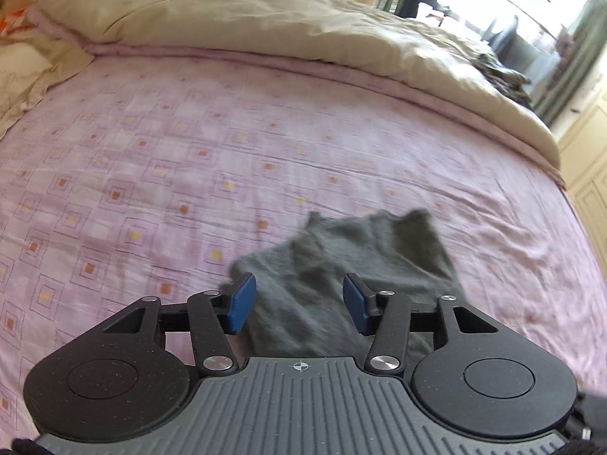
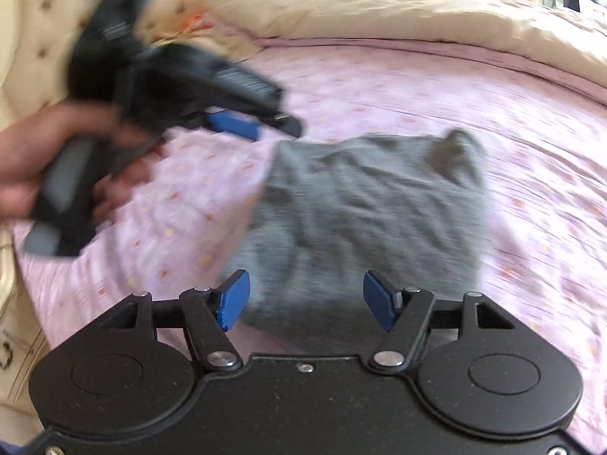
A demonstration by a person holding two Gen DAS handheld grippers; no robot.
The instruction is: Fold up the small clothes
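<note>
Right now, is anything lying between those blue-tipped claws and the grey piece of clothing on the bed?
Nothing visible is. The grey garment lies alone on the pink sheet, directly ahead of both the open left hand-held gripper and the open right hand-held gripper. The beige duvet is bunched well beyond it.

Grey garment (image 1: 353, 265) on pink square-patterned sheet (image 1: 151, 174); beige duvet (image 1: 265, 26).

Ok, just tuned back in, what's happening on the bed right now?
A person holds a gripper in each hand over a grey garment lying crumpled on the pink sheet. Both the left gripper and the right gripper are open and hold nothing. The pictures are blurred, so the grippers seem to be moving. No neat fold shows yet.
</note>
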